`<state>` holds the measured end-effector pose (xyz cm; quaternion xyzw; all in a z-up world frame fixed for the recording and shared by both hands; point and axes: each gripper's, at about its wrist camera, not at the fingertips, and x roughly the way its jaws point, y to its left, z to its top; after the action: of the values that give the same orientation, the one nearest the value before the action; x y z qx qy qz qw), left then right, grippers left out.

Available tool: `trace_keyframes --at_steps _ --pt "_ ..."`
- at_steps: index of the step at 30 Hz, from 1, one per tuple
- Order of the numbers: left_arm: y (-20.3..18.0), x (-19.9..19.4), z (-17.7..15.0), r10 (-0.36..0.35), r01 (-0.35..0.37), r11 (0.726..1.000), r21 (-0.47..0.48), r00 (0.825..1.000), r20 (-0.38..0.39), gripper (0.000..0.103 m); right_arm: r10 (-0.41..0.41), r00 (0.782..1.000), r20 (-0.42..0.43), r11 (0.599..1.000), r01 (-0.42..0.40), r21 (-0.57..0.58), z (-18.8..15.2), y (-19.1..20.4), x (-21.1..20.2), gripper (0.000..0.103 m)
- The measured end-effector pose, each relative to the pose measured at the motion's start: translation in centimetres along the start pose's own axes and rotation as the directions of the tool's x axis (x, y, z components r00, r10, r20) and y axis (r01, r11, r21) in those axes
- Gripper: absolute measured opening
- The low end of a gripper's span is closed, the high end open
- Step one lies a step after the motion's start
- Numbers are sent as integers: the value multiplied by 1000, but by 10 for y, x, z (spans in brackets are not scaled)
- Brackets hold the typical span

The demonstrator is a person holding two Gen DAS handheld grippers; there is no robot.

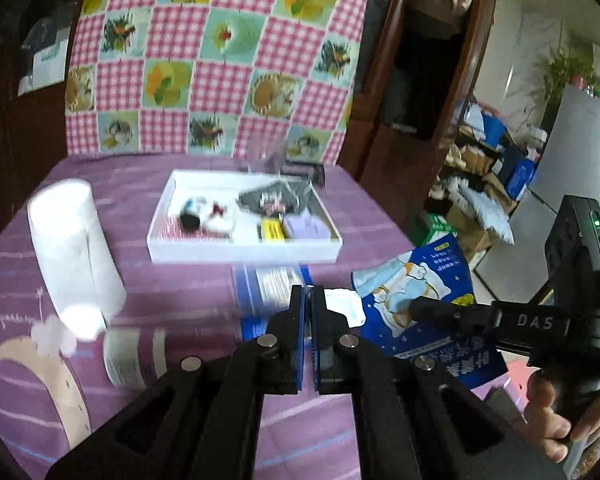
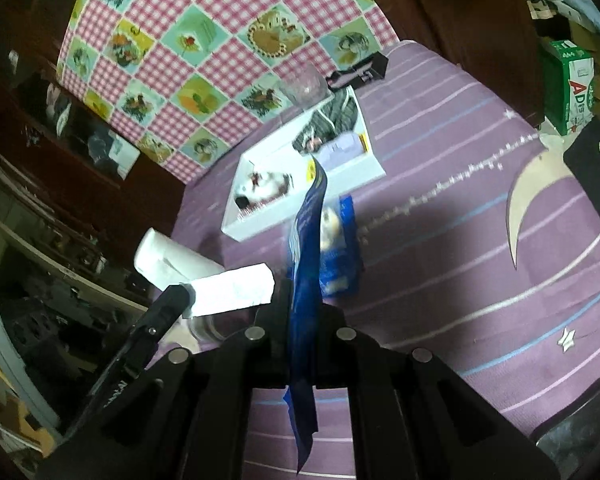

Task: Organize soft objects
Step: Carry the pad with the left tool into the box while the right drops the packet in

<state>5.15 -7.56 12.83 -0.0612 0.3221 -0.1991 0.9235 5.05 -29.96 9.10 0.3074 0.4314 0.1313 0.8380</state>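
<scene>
My left gripper (image 1: 310, 294) is shut on a white soft pad (image 1: 344, 306), which sticks out to the right of its fingers. The pad's far end meets the open corner of a blue cartoon-printed package (image 1: 416, 280). My right gripper (image 1: 418, 312) is shut on that package and holds it above the purple bedspread. In the right wrist view the package (image 2: 305, 264) runs edge-on between the right gripper (image 2: 305, 304) jaws. There the left gripper (image 2: 180, 294) comes in from the left, holding the white pad (image 2: 232, 290).
A white tray (image 1: 244, 255) with several small items sits mid-bed. A paper roll (image 1: 72, 248) and a lying can (image 1: 134, 356) are at left. A second blue package (image 1: 268, 284) lies flat before the tray. A clear cup (image 1: 264, 152) stands behind it, against a checked cloth.
</scene>
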Motion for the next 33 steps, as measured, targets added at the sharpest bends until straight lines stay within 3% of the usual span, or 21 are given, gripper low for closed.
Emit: trace_keyframes --at_steps 7,11,17,21,24,26,28,31,33 --pt "22 22 60 7 -6 999 -36 999 35 1 -1 1000 -20 993 3 121 63 10 16 7" --pt "48 51 84 67 -64 993 -100 997 34 1 -6 1000 -6 986 7 167 100 13 47 7" --pt "82 96 96 62 -63 983 -170 998 -14 1 40 999 -19 978 -35 206 134 14 105 7" --pt "101 125 93 77 -87 978 -190 995 -56 1 65 997 -28 986 -60 154 149 19 141 7" --pt "114 144 85 148 -163 968 -191 985 -94 1 67 997 -40 994 -64 91 150 17 162 7" --pt "121 155 80 136 -157 966 -204 984 -112 1 48 999 -25 999 -48 20 145 15 173 7" --pt "120 164 78 135 -157 970 -184 983 -128 1 43 999 -14 999 -44 -25 145 15 179 7" --pt "111 172 76 194 -208 970 -122 974 -117 2 84 996 13 996 -84 -37 146 13 181 7" --pt "111 175 74 207 -222 967 -129 971 -118 3 74 997 24 997 -73 -31 145 8 187 7"
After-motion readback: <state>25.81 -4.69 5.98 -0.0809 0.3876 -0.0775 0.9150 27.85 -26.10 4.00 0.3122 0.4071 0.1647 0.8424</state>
